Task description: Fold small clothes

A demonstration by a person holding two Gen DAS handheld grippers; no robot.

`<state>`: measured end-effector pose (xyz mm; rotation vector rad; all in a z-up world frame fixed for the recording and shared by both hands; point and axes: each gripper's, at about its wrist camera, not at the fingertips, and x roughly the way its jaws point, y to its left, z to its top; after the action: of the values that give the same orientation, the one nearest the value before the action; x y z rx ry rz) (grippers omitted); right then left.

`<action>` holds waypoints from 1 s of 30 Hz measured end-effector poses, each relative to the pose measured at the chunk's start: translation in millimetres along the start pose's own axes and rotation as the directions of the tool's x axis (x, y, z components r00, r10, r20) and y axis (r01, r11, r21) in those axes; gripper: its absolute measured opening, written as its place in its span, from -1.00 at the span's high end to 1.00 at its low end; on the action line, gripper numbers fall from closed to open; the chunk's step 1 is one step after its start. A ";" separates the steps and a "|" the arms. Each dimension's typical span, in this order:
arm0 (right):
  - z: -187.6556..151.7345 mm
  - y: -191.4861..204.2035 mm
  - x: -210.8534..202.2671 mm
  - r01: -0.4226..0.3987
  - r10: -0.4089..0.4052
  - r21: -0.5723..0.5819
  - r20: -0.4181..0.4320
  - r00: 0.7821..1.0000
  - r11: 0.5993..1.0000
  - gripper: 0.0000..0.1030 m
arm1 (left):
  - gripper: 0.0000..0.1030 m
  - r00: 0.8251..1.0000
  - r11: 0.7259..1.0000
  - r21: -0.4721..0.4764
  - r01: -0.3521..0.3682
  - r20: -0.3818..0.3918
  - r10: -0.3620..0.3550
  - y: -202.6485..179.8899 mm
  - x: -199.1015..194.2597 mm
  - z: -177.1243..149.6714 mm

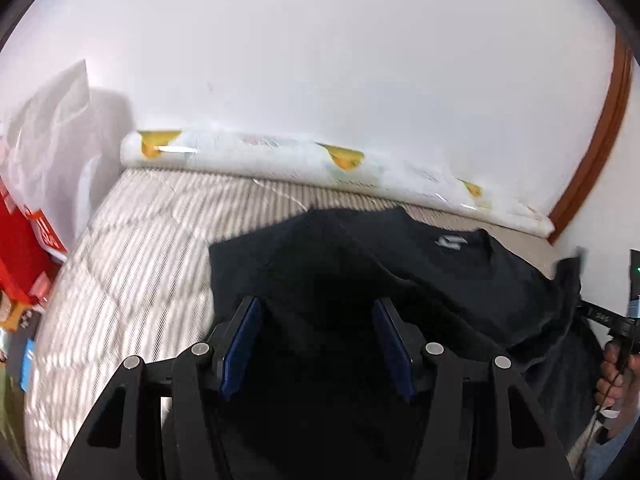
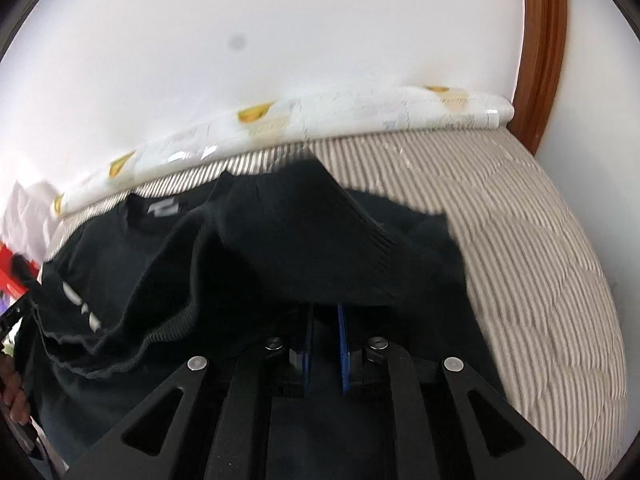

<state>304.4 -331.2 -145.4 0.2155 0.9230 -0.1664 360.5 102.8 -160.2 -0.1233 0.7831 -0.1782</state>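
A black T-shirt point(image 1: 360, 264) lies on a striped beige mattress point(image 1: 152, 248), its collar and label toward the wall. My left gripper point(image 1: 316, 312) is open just above the shirt, nothing between its blue pads. In the right wrist view my right gripper point(image 2: 326, 320) is shut on a fold of the black T-shirt point(image 2: 296, 248) and holds it lifted, so the cloth drapes over the fingertips and hides them. The other gripper and the hand holding it show at the right edge of the left wrist view point(image 1: 620, 320).
A rolled white sheet with yellow prints point(image 1: 328, 160) lies along the white wall at the mattress's far edge. A red box point(image 1: 24, 240) and clutter stand at the left. A brown wooden door frame point(image 2: 540, 52) is at the right. Bare mattress point(image 2: 540, 248) extends right of the shirt.
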 end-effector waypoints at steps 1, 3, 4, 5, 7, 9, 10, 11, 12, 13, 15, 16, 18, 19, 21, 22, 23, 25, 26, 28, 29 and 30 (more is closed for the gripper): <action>6.2 -3.0 1.2 0.014 -0.013 -0.003 0.007 1.000 1.000 0.79 | -0.10 1.000 1.000 0.005 -0.012 0.002 0.012 1.3 3.0 3.0; 14.8 -8.7 2.9 0.054 -0.054 -0.015 0.022 0.998 0.998 0.70 | -0.10 1.000 1.000 0.014 -0.021 -0.010 0.022 4.3 10.3 6.0; 16.0 -9.8 3.2 0.068 -0.067 -0.023 0.025 0.997 0.997 0.52 | -0.10 0.999 0.999 0.022 -0.027 -0.019 0.027 5.9 14.2 6.9; 18.0 -12.2 4.3 0.079 -0.078 -0.035 0.028 0.997 0.996 0.39 | -0.10 0.999 0.999 0.030 -0.033 -0.023 0.033 6.3 16.8 7.0; 20.4 -17.1 5.0 0.102 -0.099 -0.061 0.048 0.994 0.993 -0.01 | -0.10 0.997 0.996 0.060 -0.069 -0.025 0.071 5.7 24.5 8.7; 24.4 -20.6 7.3 0.095 -0.092 -0.067 0.052 0.994 0.993 -0.02 | -0.10 0.994 0.992 0.077 -0.096 -0.037 0.099 7.3 33.4 10.5; 25.6 -21.6 9.9 0.088 -0.085 -0.067 0.043 0.995 0.994 -0.02 | -0.10 0.994 0.992 0.076 -0.098 -0.045 0.102 8.8 37.9 11.4; 27.5 -21.2 13.7 0.088 -0.086 -0.068 0.035 0.996 0.994 -0.02 | -0.09 0.994 0.993 0.073 -0.095 -0.052 0.099 10.2 42.3 12.5; 29.4 -20.3 18.5 0.098 -0.096 -0.075 0.028 0.995 0.992 -0.02 | -0.06 0.994 0.993 0.070 -0.093 -0.057 0.097 11.4 44.9 12.3; 29.9 -18.5 21.8 0.103 -0.101 -0.083 0.026 0.995 0.991 -0.02 | 0.06 0.994 0.994 0.071 -0.088 -0.055 0.092 11.1 46.2 11.1; 31.4 -13.6 29.8 0.098 -0.097 -0.110 0.015 0.995 0.989 -0.02 | 0.22 0.993 0.991 0.087 -0.099 -0.048 0.104 8.4 45.5 9.4; 31.7 -10.7 33.4 0.089 -0.089 -0.124 0.006 0.996 0.988 -0.01 | 0.39 0.992 0.989 0.096 -0.115 -0.039 0.119 6.4 44.8 9.3; 32.8 -3.5 39.9 0.091 -0.093 -0.159 -0.004 0.996 0.983 0.20 | 0.71 0.989 0.984 0.105 -0.145 -0.013 0.147 5.5 40.8 9.8; 32.8 -0.5 42.1 0.086 -0.090 -0.178 -0.013 0.996 0.980 0.42 | 0.74 0.990 0.986 0.095 -0.140 -0.006 0.141 7.2 37.8 10.6; 32.8 6.6 44.4 0.114 -0.116 -0.212 0.003 0.993 0.971 0.62 | 0.79 0.993 0.990 0.074 -0.121 0.021 0.119 10.7 31.0 12.6; 31.9 8.1 40.5 0.094 -0.091 -0.221 0.023 0.996 0.971 0.66 | 0.80 0.991 0.989 0.066 -0.130 0.044 0.127 12.6 26.5 13.8; 32.2 8.6 34.0 0.073 -0.062 -0.227 0.053 0.997 0.971 0.67 | 0.80 0.990 0.990 0.056 -0.131 0.059 0.127 14.9 22.8 14.4; 35.3 2.2 13.3 0.069 -0.038 -0.195 0.159 0.987 0.978 0.68 | 0.80 0.990 0.993 0.013 -0.118 0.077 0.117 24.8 19.0 17.5; 39.4 -6.8 5.5 0.058 -0.028 -0.149 0.198 0.980 0.987 0.68 | 0.80 0.991 0.993 0.006 -0.115 0.067 0.115 27.1 21.2 18.5; 46.4 -20.9 9.1 0.027 -0.012 -0.084 0.176 0.984 0.996 0.68 | 0.80 0.994 0.994 -0.008 -0.107 0.034 0.107 30.8 30.6 18.2; 47.1 -23.0 16.9 0.038 -0.026 -0.078 0.153 0.988 0.996 0.68 | 0.80 0.994 0.994 -0.006 -0.105 0.021 0.105 30.3 34.7 17.5; 45.9 -21.6 25.1 0.063 -0.051 -0.086 0.132 0.990 0.994 0.68 | 0.79 0.993 0.993 0.003 -0.114 0.012 0.114 28.5 38.8 16.6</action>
<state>349.6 -365.0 -141.2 0.0932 0.8054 -0.1890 402.5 123.5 -180.3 -0.0758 0.7762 -0.0703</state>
